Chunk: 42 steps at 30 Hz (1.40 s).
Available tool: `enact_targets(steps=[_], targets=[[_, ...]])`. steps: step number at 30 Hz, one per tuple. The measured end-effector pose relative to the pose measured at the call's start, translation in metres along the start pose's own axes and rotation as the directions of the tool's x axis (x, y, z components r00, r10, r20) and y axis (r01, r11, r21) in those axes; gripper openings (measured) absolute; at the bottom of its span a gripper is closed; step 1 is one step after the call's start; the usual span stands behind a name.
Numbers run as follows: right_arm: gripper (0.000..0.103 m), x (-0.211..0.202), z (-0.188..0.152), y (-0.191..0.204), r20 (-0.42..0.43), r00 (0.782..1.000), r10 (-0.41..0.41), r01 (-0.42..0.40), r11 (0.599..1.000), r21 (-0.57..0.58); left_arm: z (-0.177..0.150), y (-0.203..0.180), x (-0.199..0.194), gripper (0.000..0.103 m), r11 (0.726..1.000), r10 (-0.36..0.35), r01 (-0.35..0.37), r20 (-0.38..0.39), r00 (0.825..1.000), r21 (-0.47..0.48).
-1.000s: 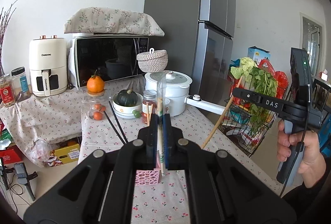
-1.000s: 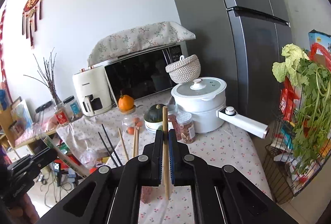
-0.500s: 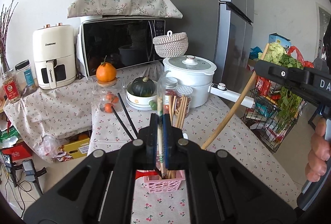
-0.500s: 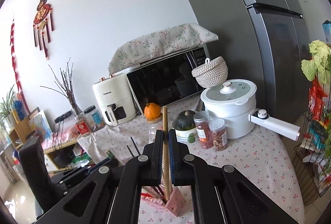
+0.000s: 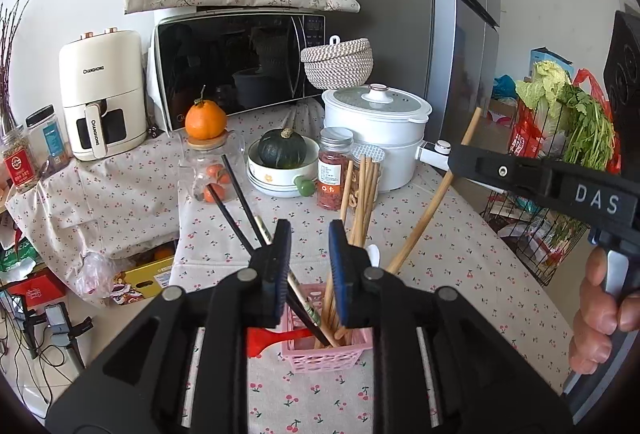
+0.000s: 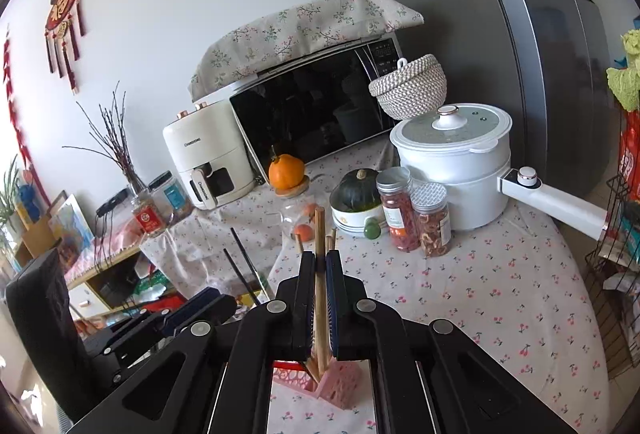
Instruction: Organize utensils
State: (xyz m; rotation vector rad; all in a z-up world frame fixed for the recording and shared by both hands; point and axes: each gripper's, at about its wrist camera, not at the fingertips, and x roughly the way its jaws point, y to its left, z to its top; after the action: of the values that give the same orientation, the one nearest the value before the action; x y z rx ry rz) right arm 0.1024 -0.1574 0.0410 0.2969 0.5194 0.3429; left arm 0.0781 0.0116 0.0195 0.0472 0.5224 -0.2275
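A pink basket point(image 5: 328, 352) on the cherry-print cloth holds several wooden chopsticks point(image 5: 362, 193) and black chopsticks point(image 5: 236, 201). A red spatula point(image 5: 268, 340) lies beside it on the left. My left gripper point(image 5: 308, 232) is just above the basket and its jaws are opening. The patterned chopstick point(image 5: 306, 300) leans in the basket below the pads, untouched. My right gripper point(image 6: 320, 260) is shut on a wooden chopstick point(image 6: 319, 230), whose lower end reaches into the pink basket point(image 6: 340, 382). From the left wrist, the right gripper point(image 5: 458, 157) comes in from the right.
Behind the basket stand two spice jars point(image 5: 334, 169), a bowl with a green squash point(image 5: 282, 153), a glass jar topped by an orange point(image 5: 206, 121) and a white pot point(image 5: 376, 121) with a long handle. A wire rack of greens point(image 5: 560, 121) stands off the table's right edge.
The left gripper's jaws have parted and let go of the patterned chopstick, which now leans in the basket. The right gripper has come down with its wooden chopstick into the basket.
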Motion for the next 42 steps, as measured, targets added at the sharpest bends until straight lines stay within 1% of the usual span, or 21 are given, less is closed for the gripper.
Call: enact_targets(steps=[1, 4, 6, 7, 9, 10, 12, 13, 14, 15, 16, 17, 19, 22, 24, 28, 30, 33, 35, 39, 42], targets=[[0.006, 0.002, -0.001, -0.002, 0.001, 1.000, 0.006, -0.006, 1.000, 0.006, 0.000, 0.000, -0.001, 0.029, 1.000, 0.003, -0.003, 0.002, 1.000, -0.001], [0.010, 0.000, 0.000, -0.009, 0.004, 1.000, 0.014, -0.014, 0.999, 0.030, 0.001, 0.002, -0.004, 0.041, 1.000, 0.007, -0.007, 0.002, 1.000, -0.009], [0.022, -0.007, 0.004, -0.015, 0.023, 1.000, 0.016, -0.017, 0.998, 0.054, 0.001, 0.005, -0.008, 0.060, 1.000, 0.008, -0.007, 0.005, 1.000, -0.023], [0.026, -0.012, 0.006, -0.018, 0.034, 0.999, 0.013, -0.016, 0.998, 0.065, 0.001, 0.006, -0.011, 0.063, 0.999, 0.014, -0.013, 0.013, 1.000, -0.029], [0.052, -0.024, 0.010, -0.025, 0.059, 0.998, 0.003, -0.008, 0.996, 0.089, 0.001, 0.007, -0.018, 0.075, 0.999, 0.032, -0.031, 0.032, 0.999, -0.041], [0.057, -0.030, 0.010, -0.028, 0.069, 0.998, -0.007, 0.000, 0.995, 0.101, 0.002, 0.007, -0.022, 0.079, 0.998, 0.042, -0.040, 0.038, 0.998, -0.049], [0.072, -0.041, 0.013, -0.034, 0.076, 0.996, -0.035, 0.026, 0.993, 0.114, 0.001, 0.008, -0.031, 0.092, 0.996, 0.068, -0.064, 0.048, 0.997, -0.065], [0.076, -0.047, 0.013, -0.037, 0.073, 0.996, -0.056, 0.048, 0.992, 0.116, 0.001, 0.007, -0.035, 0.096, 0.995, 0.076, -0.072, 0.048, 0.996, -0.071], [0.085, -0.052, 0.012, -0.039, 0.068, 0.994, -0.082, 0.074, 0.991, 0.115, 0.000, 0.007, -0.039, 0.101, 0.994, 0.083, -0.079, 0.046, 0.995, -0.076], [0.091, -0.057, 0.011, -0.041, 0.064, 0.992, -0.106, 0.098, 0.989, 0.113, -0.002, 0.006, -0.043, 0.102, 0.993, 0.094, -0.090, 0.040, 0.995, -0.081], [0.094, -0.062, 0.009, -0.042, 0.061, 0.990, -0.125, 0.118, 0.987, 0.108, -0.003, 0.004, -0.047, 0.102, 0.991, 0.112, -0.110, 0.026, 0.993, -0.083], [0.103, -0.066, 0.007, -0.044, 0.054, 0.989, -0.138, 0.132, 0.986, 0.100, -0.005, 0.002, -0.049, 0.102, 0.988, 0.136, -0.135, 0.006, 0.991, -0.081], [0.103, -0.073, 0.001, -0.046, 0.041, 0.985, -0.165, 0.161, 0.984, 0.077, -0.010, -0.002, -0.052, 0.102, 0.982, 0.176, -0.178, -0.035, 0.984, -0.070], [0.103, -0.083, -0.011, -0.047, 0.023, 0.973, -0.229, 0.228, 0.973, 0.029, -0.019, -0.008, -0.060, 0.102, 0.977, 0.200, -0.203, -0.052, 0.979, -0.068], [0.103, -0.089, -0.020, -0.047, -0.022, 0.962, -0.273, 0.273, 0.962, -0.008, -0.024, -0.014, -0.064, 0.102, 0.976, 0.204, -0.208, -0.058, 0.977, -0.061], [0.103, -0.100, -0.035, -0.048, -0.076, 0.957, -0.279, 0.278, 0.960, -0.024, -0.032, -0.025, -0.068, 0.102, 0.980, 0.192, -0.195, -0.077, 0.978, -0.038], [0.103, -0.104, -0.043, -0.042, -0.078, 0.949, -0.307, 0.302, 0.951, -0.071, -0.036, -0.027, -0.069, 0.102, 0.982, 0.176, -0.181, -0.097, 0.980, -0.048], [0.103, -0.104, -0.053, -0.030, -0.060, 0.933, -0.356, 0.343, 0.926, -0.157, -0.039, -0.028, -0.067, 0.102, 0.984, 0.157, -0.166, -0.112, 0.981, -0.072], [0.103, -0.099, -0.059, -0.027, -0.073, 0.929, -0.363, 0.345, 0.920, -0.188, -0.039, -0.031, -0.065, 0.102, 0.984, 0.157, -0.165, -0.114, 0.981, -0.065], [0.103, -0.086, -0.065, -0.029, -0.125, 0.927, -0.354, 0.329, 0.926, -0.187, -0.041, -0.035, -0.063, 0.102, 0.985, 0.158, -0.165, -0.117, 0.981, -0.054], [0.103, -0.084, -0.064, -0.030, -0.124, 0.926, -0.358, 0.333, 0.925, -0.182, -0.042, -0.036, -0.063, 0.102, 0.985, 0.157, -0.164, -0.120, 0.980, -0.055]])
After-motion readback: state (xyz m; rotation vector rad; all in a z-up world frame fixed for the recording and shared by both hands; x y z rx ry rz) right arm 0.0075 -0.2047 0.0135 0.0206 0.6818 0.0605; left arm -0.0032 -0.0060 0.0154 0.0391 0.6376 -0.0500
